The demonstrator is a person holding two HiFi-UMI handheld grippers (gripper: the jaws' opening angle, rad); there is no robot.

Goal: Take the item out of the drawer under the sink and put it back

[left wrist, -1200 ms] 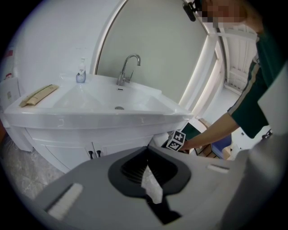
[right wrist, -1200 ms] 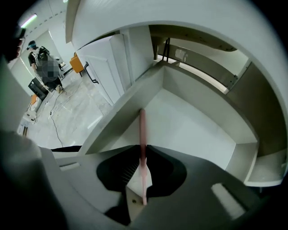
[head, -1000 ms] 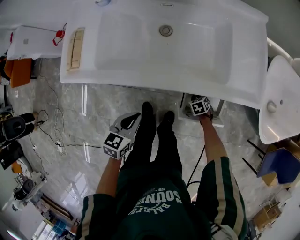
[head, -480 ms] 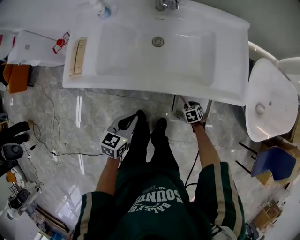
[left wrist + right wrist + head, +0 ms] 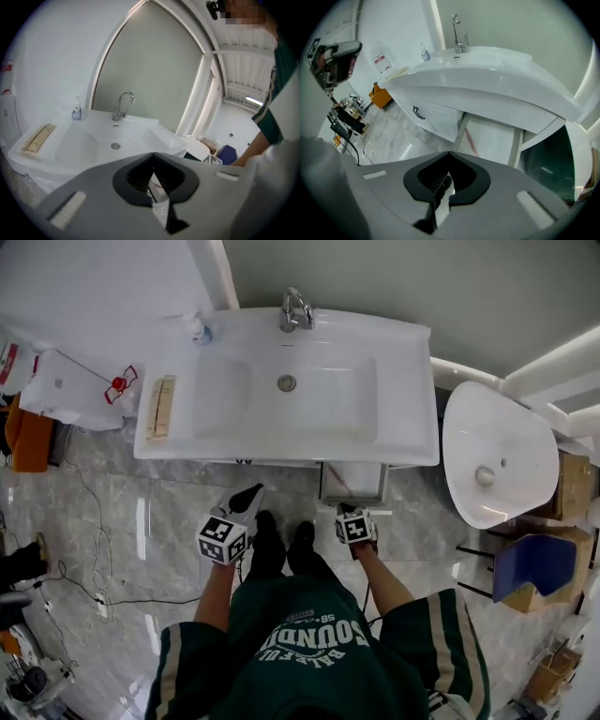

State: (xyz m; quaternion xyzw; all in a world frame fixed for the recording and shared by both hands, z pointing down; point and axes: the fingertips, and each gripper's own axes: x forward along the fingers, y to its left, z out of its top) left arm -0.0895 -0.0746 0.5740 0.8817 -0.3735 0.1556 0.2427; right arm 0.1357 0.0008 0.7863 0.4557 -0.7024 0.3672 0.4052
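The white drawer (image 5: 326,486) under the sink (image 5: 403,427) stands pulled out. A thin red stick-like item (image 5: 470,140) lies on its bottom, alone; in the head view it is only a faint line. My right gripper (image 5: 352,515) hangs in front of and above the drawer (image 5: 516,146). Its jaws (image 5: 449,153) have just been closing and are shut with nothing between them. My left gripper (image 5: 253,491) is raised left of the drawer, in front of the sink (image 5: 89,140). This one (image 5: 153,154) is shut and empty too.
A tap (image 5: 294,307), a soap bottle (image 5: 195,329) and a wooden piece (image 5: 160,407) sit on the sink. A white toilet (image 5: 497,460) and a blue chair (image 5: 530,563) are at the right. Cables (image 5: 94,592) lie on the floor at the left. The person's feet (image 5: 281,540) stand between the grippers.
Both grippers have risen, and the head view has pulled back from the sink. The right gripper has come up and back from the drawer, which now shows open below the sink's edge.
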